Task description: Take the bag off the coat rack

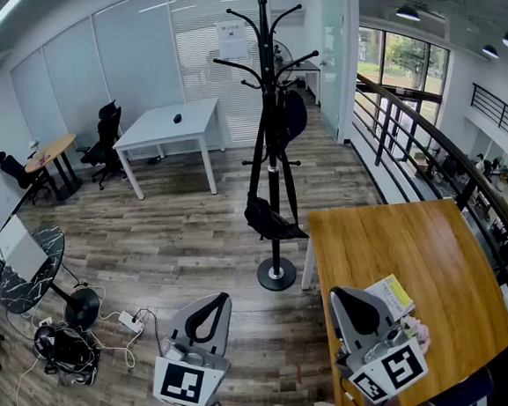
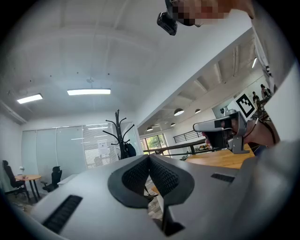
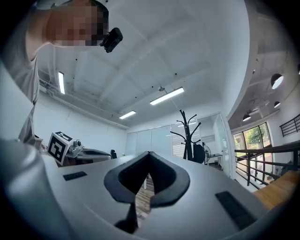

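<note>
Head view: black coat rack [image 1: 268, 108] standing on the wood floor just left of the wooden table [image 1: 418, 263]. The black bag [image 1: 271, 221] hangs by its straps low on the rack's pole, above the round base. Left gripper [image 1: 213, 302] and right gripper [image 1: 351, 301] are held upright in the foreground, well apart from the bag; the right one is over the table's near corner. Left and right gripper views: both pairs of jaws clenched together, nothing between them. White table [image 1: 172, 123] in the background
</note>
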Demonstrator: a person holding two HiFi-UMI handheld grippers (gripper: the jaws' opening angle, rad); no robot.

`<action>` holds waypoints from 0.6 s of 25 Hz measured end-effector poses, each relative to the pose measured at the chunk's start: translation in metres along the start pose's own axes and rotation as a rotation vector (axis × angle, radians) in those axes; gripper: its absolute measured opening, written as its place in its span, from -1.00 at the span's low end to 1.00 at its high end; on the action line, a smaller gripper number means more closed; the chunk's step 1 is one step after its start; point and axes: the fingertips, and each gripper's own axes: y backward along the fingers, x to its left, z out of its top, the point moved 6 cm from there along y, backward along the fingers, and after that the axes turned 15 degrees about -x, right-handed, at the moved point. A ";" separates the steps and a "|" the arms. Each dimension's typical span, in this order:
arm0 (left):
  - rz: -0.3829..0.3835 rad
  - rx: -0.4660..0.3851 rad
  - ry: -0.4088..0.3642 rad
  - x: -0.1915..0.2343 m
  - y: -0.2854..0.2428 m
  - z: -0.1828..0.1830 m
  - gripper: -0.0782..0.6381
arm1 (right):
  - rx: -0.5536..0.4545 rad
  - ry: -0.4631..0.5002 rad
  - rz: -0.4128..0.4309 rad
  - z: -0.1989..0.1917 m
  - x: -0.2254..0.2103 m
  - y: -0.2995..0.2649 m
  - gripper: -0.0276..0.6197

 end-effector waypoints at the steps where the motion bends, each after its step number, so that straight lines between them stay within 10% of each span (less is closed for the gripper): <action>1: -0.001 0.001 0.003 0.000 -0.001 0.000 -0.73 | 0.003 -0.002 -0.002 0.000 -0.001 0.000 -0.83; 15: -0.019 -0.003 0.011 -0.008 -0.019 -0.009 -0.73 | 0.014 -0.018 0.000 -0.005 -0.017 0.002 -0.83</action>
